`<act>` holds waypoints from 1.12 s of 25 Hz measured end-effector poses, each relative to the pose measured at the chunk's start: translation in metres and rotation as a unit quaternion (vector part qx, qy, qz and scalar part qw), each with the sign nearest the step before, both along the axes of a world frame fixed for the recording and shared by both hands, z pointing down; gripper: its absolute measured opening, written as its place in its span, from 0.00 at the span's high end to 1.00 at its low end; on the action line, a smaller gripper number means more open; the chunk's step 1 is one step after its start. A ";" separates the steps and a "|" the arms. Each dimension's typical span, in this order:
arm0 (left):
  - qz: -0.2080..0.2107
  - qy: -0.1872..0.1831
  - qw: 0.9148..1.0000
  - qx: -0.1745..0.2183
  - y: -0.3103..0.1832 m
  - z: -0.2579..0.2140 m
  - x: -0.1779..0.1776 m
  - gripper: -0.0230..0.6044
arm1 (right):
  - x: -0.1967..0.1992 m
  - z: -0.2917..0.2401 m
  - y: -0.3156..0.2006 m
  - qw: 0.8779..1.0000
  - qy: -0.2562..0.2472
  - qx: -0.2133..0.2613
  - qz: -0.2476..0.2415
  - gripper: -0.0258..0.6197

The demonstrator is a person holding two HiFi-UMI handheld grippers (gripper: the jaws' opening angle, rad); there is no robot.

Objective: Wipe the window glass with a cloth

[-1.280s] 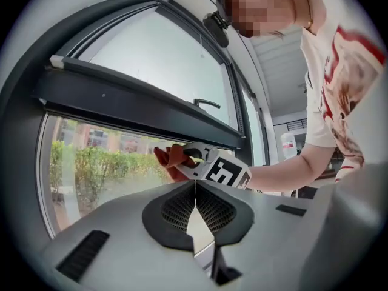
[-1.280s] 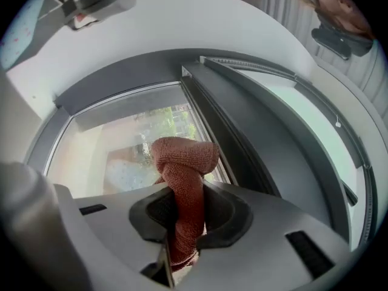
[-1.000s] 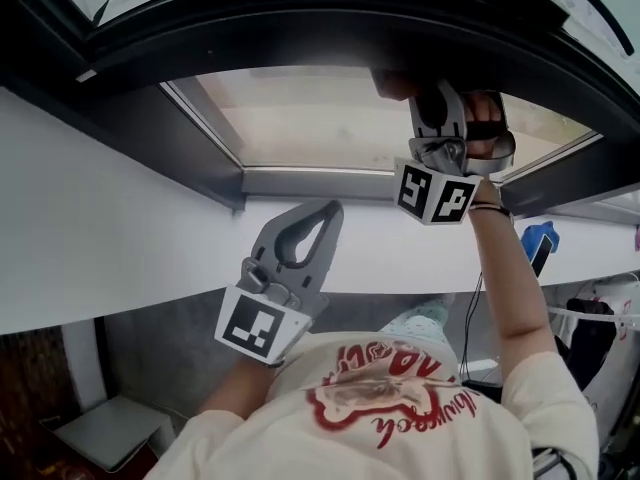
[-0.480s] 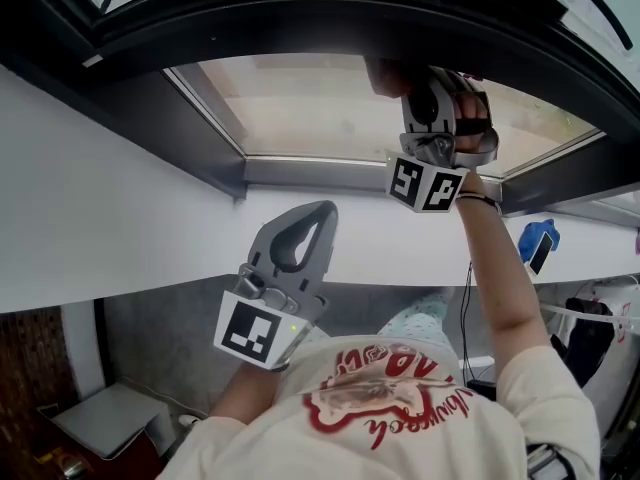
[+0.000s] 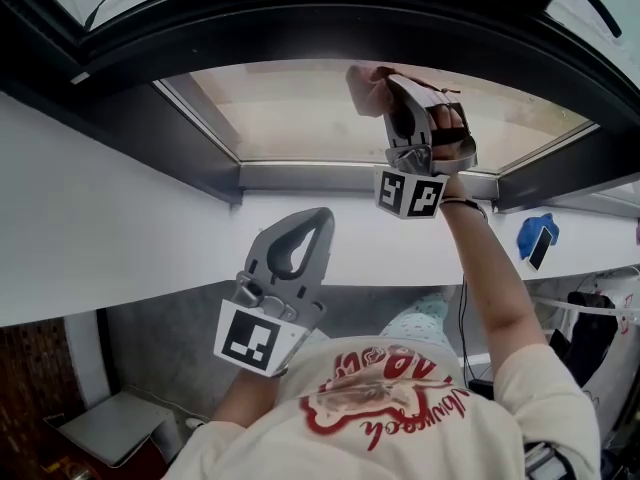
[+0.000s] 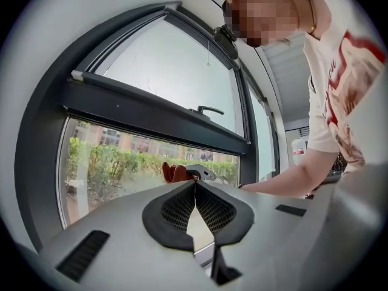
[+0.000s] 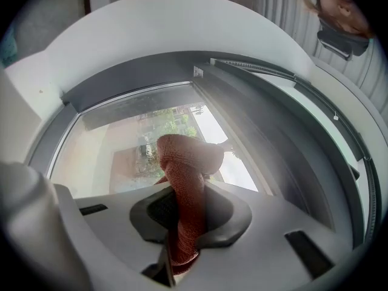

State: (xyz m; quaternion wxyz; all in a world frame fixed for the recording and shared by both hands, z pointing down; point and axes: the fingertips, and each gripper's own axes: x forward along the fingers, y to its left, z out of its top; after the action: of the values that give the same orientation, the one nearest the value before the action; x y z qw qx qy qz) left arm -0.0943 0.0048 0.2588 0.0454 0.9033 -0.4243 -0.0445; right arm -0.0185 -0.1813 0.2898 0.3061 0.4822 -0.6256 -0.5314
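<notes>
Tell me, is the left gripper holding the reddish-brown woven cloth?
No, the left gripper is shut on nothing; the reddish-brown woven cloth sits clamped in the right gripper.

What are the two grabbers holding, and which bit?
The right gripper pinches the reddish cloth by its bunched middle, a wad poking past the jaws. The left gripper, jaws together, holds nothing.
</notes>
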 end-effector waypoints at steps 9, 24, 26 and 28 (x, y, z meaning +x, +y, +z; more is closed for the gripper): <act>-0.001 -0.009 0.999 -0.031 0.001 0.016 -0.005 0.93 | 0.000 0.035 -0.002 1.000 -0.002 -0.030 0.004 0.86; -0.009 -0.002 0.999 -0.048 -0.004 0.025 -0.010 0.93 | 0.007 0.125 -0.001 0.990 0.052 -0.128 0.027 0.86; -0.011 -0.004 0.998 -0.056 -0.001 0.029 -0.012 0.93 | 0.010 0.135 -0.002 0.989 0.054 -0.137 0.033 0.86; -0.012 -0.008 0.998 -0.066 0.002 0.035 -0.015 0.93 | 0.010 0.143 -0.003 0.988 0.052 -0.142 0.034 0.86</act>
State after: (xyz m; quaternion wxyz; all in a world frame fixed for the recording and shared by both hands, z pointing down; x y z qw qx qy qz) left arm -0.1091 0.0070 0.2943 0.1006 0.8934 -0.4378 -0.0094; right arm -0.0086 -0.1841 0.4323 0.4219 0.4263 -0.6611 -0.4507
